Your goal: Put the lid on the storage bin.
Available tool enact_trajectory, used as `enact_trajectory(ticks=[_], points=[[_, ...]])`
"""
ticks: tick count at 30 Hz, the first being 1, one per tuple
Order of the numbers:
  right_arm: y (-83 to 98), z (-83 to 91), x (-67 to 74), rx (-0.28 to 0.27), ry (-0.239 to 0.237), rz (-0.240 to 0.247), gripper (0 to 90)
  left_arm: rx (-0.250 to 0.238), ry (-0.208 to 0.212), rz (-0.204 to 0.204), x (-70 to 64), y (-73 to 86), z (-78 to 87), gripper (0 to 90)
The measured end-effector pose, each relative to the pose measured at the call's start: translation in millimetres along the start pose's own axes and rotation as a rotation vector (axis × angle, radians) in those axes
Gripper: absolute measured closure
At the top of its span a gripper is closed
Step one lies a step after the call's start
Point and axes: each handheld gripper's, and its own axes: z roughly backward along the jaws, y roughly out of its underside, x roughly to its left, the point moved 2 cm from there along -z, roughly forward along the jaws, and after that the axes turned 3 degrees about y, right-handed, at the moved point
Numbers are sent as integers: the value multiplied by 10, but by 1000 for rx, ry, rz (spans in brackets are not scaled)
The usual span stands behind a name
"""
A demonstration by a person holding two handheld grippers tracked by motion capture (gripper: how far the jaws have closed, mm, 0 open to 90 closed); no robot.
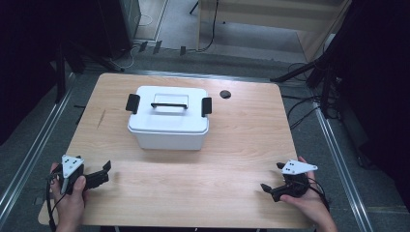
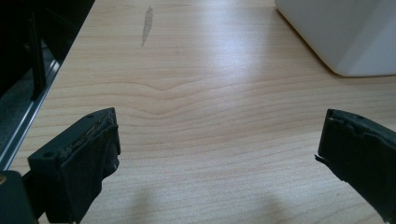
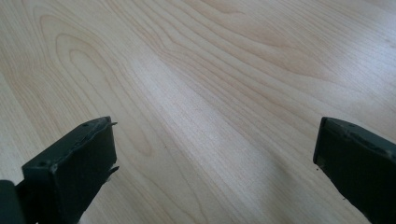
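My pale wooden surface (image 1: 241, 145) stands on grey floor (image 1: 174, 29); beyond it black cables (image 1: 304, 108) trail, with dark stands (image 1: 329, 63).

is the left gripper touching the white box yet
Apart. The high view shows bare tabletop between the left gripper and the white lidded box; the left gripper view shows its jaws open with nothing between them.

- A wooden table (image 1: 241, 145) stood on a grey floor.
- A small black round disc (image 1: 225, 94) lay near its far edge.
- Black cables (image 1: 300, 108) trailed at the right.
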Motion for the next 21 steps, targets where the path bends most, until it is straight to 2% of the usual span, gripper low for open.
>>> enact_trajectory(ticks=[3, 5, 13, 16, 21], points=[[62, -33, 14, -4, 0, -9, 0, 5, 3, 12, 8, -1, -5, 0], [62, -7, 16, -32, 7, -14, 0, 11, 5, 14, 13, -3, -11, 0], [130, 53, -70, -113, -26, -107, 0, 17, -3, 5, 2, -4, -18, 0], [143, 68, -93, -138, -19, -121, 0, 20, -8, 4, 0, -4, -20, 0], [149, 68, -105, -143, -35, -141, 0, 27, -10, 4, -3, -6, -27, 0]])
